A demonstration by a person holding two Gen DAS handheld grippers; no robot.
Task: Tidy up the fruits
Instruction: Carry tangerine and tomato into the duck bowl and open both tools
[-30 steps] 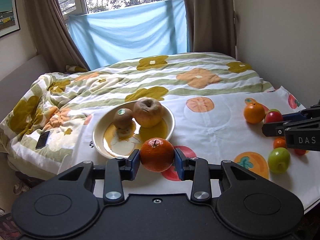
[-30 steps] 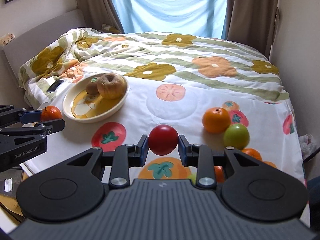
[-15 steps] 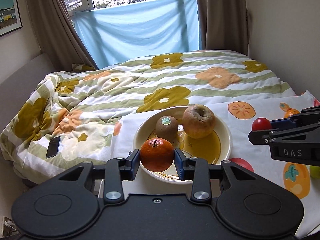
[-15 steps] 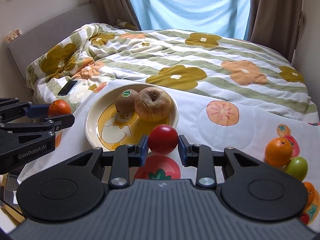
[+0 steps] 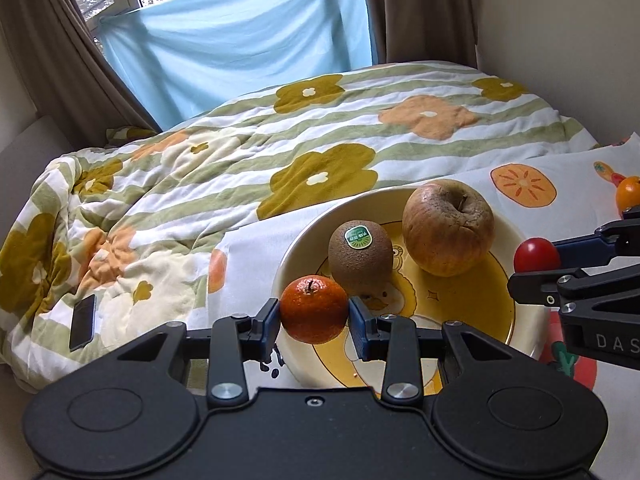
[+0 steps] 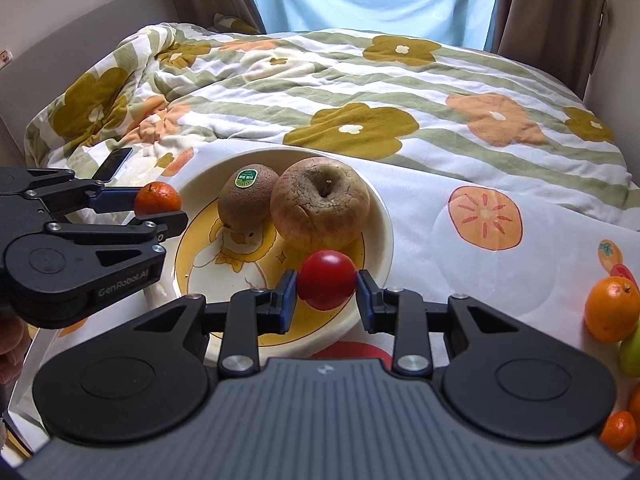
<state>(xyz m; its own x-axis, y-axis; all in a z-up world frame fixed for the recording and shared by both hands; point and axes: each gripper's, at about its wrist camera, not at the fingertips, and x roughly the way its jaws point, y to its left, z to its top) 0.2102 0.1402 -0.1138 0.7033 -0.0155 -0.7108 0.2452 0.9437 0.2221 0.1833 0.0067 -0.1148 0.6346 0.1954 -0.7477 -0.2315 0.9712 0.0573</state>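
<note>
A cream plate (image 5: 304, 240) (image 6: 384, 216) with a duck picture holds a kiwi (image 5: 360, 256) (image 6: 246, 196) and a wrinkled apple (image 5: 448, 226) (image 6: 320, 204). My left gripper (image 5: 314, 316) (image 6: 158, 204) is shut on a small orange (image 5: 314, 308) over the plate's left rim. My right gripper (image 6: 326, 286) (image 5: 536, 258) is shut on a red tomato (image 6: 326, 280) over the plate's near right side.
More loose fruit lies at the right on the fruit-print cloth: an orange (image 6: 612, 308), a green fruit (image 6: 632, 352) and small oranges (image 6: 618, 430). A phone (image 5: 82, 322) lies on the flowered quilt left of the plate. Walls and curtains lie beyond the bed.
Both grippers have moved closer over the plate with their fruits still held. The plate now fills more of both views.
</note>
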